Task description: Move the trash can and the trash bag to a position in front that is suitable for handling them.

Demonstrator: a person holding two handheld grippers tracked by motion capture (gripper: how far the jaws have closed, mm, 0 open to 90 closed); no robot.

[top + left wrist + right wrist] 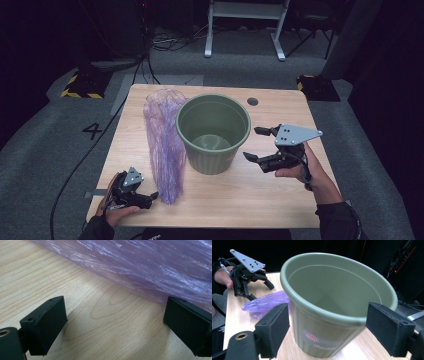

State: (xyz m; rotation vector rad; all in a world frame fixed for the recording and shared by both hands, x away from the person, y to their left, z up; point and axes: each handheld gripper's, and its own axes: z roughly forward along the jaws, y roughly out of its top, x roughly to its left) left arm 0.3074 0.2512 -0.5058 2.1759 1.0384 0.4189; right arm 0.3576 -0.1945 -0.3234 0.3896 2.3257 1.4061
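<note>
The round olive-green plastic bucket (213,132) stands upright mid-surface on the light wooden surface (280,190). A crumpled translucent purple plastic bag (165,145) lies touching its left side, far end cut off in the left gripper view. Left claw (150,197) wide open, empty, beside the bag's near end. Right claw (255,144) wide open, empty, facing the bucket; label text blurred

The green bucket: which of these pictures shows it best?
The high view: the green bucket shows whole, upright on the table, its inside visible. The right gripper view shows the bucket close up with a label on its side, its base cut off. The left gripper view shows purple plastic instead.
</note>
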